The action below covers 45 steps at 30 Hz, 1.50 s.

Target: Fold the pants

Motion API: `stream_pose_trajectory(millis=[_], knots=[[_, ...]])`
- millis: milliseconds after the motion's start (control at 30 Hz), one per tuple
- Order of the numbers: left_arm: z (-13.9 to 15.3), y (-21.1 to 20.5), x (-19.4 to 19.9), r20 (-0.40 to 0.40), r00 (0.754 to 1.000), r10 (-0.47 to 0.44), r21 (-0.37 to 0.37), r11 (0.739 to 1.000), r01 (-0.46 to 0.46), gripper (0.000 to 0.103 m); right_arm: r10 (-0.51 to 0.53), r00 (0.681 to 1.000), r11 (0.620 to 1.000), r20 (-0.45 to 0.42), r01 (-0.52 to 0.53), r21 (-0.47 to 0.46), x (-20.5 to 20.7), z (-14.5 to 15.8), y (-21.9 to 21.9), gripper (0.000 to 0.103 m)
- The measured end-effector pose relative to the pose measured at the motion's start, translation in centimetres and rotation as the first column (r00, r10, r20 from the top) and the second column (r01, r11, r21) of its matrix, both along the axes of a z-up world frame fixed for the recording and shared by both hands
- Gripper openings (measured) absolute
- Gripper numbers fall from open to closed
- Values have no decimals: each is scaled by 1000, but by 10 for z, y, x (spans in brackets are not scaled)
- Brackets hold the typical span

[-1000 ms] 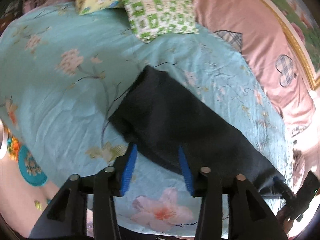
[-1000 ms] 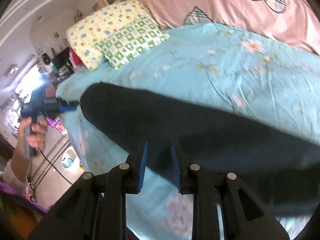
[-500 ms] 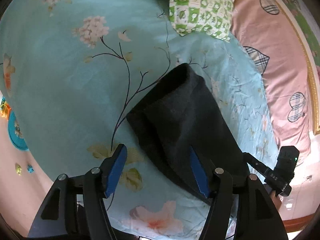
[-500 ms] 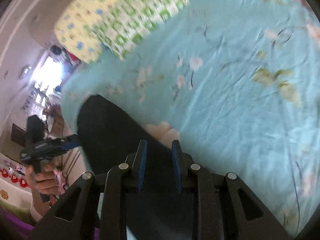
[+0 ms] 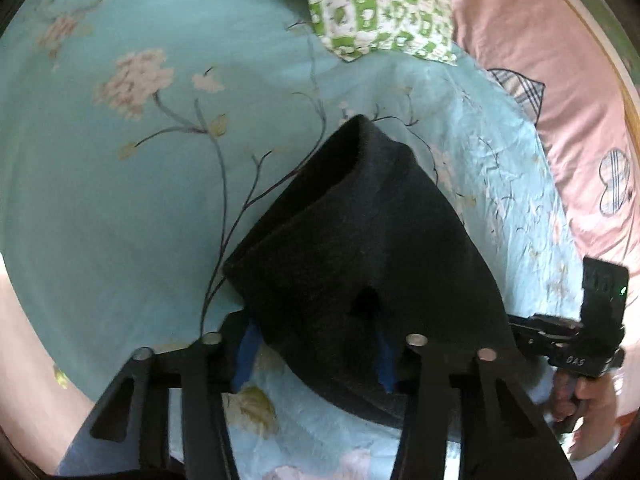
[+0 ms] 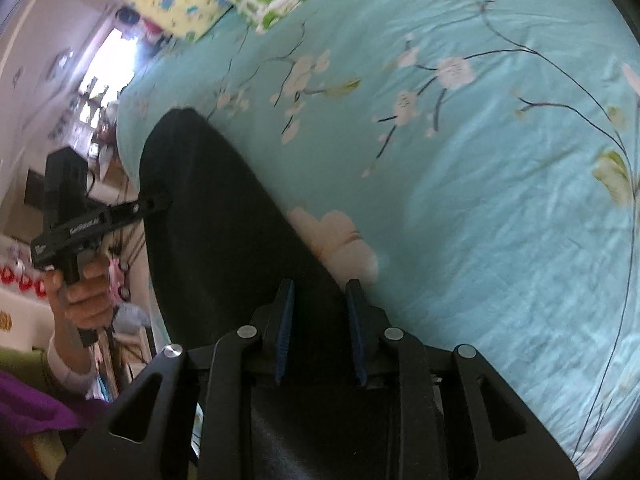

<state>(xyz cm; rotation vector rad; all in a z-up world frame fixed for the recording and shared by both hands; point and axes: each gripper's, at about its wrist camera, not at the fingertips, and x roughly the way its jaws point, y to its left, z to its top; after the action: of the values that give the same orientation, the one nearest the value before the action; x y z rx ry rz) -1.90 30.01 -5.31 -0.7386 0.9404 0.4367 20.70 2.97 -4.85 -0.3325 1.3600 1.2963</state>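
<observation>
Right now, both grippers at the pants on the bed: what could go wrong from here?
1. The left gripper is closing on the near edge of the dark pants, which lie in two layers there. It may catch only the top one.
2. The right gripper has fabric between its fingers, but whether the pads are pinching it isn't clear. It could slip on a lift.
3. The pants lie near the bed's edge and could slide off.

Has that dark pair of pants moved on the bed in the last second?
Yes. The pants now lie doubled nearer the green checked pillow, no longer stretched long across the blue sheet.
</observation>
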Motion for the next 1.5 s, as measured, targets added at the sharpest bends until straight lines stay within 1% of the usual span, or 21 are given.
stream_pose_trajectory(millis=[33, 67, 167, 267, 300, 333, 367, 400, 433, 467, 567, 733, 833, 933, 1000, 1033, 1133, 1200, 1300, 1400, 1500], knots=[[1, -1, 0, 11, 1000, -10, 5, 1000, 10, 29, 10, 1000, 1000, 10, -10, -9, -2, 1, 2, 28], [1, -2, -1, 29, 999, -23, -2, 1000, 23, 24, 18, 1000, 1000, 24, -17, -16, -4, 2, 3, 26], [12, -7, -8, 76, 996, -48, 16, 999, 47, 17, 35, 994, 999, 99, -33, -25, -14, 11, 3, 16], [46, -17, -25, 182, 980, -82, 69, 995, 71, 16, 31, 951, 1000, 307, -27, -17, -37, 41, 3, 14], [55, -20, -31, 209, 973, -95, 87, 993, 78, 16, 19, 897, 1000, 441, -22, 3, -51, 61, 0, 13], [65, -22, -35, 231, 967, -105, 107, 991, 82, 16, 8, 851, 1000, 525, -21, 18, -60, 73, -1, 11], [73, -25, -39, 252, 961, -116, 127, 988, 86, 16, -9, 781, 999, 625, -17, 36, -72, 88, -3, 3], [81, -27, -42, 266, 956, -126, 142, 986, 91, 16, -43, 690, 998, 722, -1, 61, -84, 102, -6, 3], [84, -28, -43, 273, 953, -134, 152, 984, 95, 16, -69, 657, 996, 751, 9, 83, -89, 109, -8, 3], [85, -28, -43, 274, 951, -141, 165, 981, 97, 16, -109, 645, 992, 757, 27, 120, -91, 114, -10, 3], [75, -24, -38, 244, 957, -156, 175, 978, 115, 16, -174, 680, 983, 712, 82, 161, -84, 107, -7, 3], [28, -7, -28, 159, 971, -177, 157, 976, 153, 16, -236, 790, 971, 566, 169, 169, -68, 66, -3, 3], [3, 3, -28, 138, 974, -178, 114, 980, 163, 17, -255, 815, 966, 520, 199, 162, -75, 49, -8, 3], [-2, 5, -34, 148, 973, -177, 95, 982, 164, 23, -275, 828, 961, 488, 228, 154, -73, 35, -5, 6], [6, 4, -40, 142, 976, -164, 114, 982, 149, 28, -298, 830, 954, 472, 248, 166, -74, 32, -9, 9], [11, 2, -42, 140, 977, -162, 126, 981, 145, 30, -316, 829, 948, 462, 259, 184, -75, 35, -14, 15], [29, -4, -52, 131, 979, -156, 189, 973, 130, 33, -385, 808, 921, 447, 302, 248, -83, 50, -35, 43], [44, -11, -60, 137, 977, -162, 243, 962, 125, 33, -427, 797, 899, 427, 325, 293, -88, 60, -51, 45], [64, -22, -67, 172, 967, -191, 266, 954, 141, 36, -490, 777, 866, 395, 382, 323, -98, 69, -85, 45], [78, -40, -61, 189, 949, -252, 282, 940, 193, 48, -548, 759, 831, 353, 444, 335, -107, 71, -116, 45], [84, -65, -50, 190, 925, -328, 304, 916, 263, 48, -599, 741, 795, 304, 502, 341, -114, 71, -146, 45]])
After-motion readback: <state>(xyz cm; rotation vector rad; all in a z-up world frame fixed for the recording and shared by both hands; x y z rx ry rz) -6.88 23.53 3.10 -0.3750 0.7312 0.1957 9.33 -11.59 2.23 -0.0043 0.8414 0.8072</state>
